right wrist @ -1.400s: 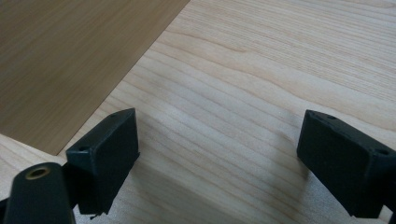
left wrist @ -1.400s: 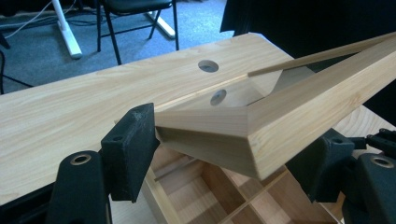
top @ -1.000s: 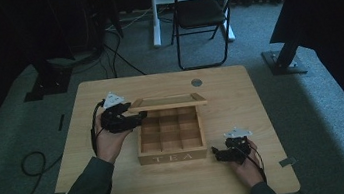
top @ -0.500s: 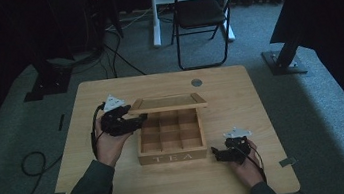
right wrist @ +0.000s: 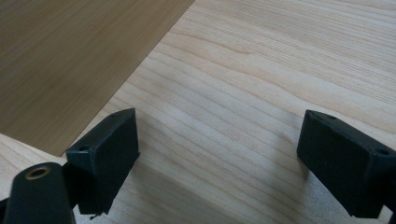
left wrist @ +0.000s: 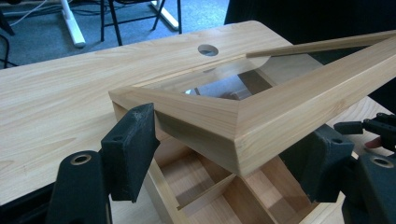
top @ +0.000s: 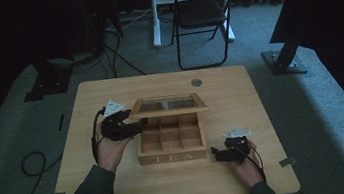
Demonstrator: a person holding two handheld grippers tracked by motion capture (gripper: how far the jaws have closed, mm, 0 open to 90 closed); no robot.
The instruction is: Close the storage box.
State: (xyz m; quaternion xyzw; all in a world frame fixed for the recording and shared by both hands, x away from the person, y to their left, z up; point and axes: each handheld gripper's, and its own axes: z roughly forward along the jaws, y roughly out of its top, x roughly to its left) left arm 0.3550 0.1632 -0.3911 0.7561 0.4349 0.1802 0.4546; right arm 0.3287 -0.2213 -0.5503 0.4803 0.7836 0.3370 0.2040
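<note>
Pale wooden table (top: pixel 109 92) carried an open compartmented wooden tea box (top: pixel 170 140) at centre. Left gripper (left wrist: pixel 224 154) clasped the corner of its raised glass-paned wooden lid (left wrist: pixel 261 116); right gripper (right wrist: pixel 219 154) rested released beside the box.

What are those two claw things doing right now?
Left gripper: closed on the tea box's lid corner.
Right gripper: open, holding nothing, over the table.
</note>
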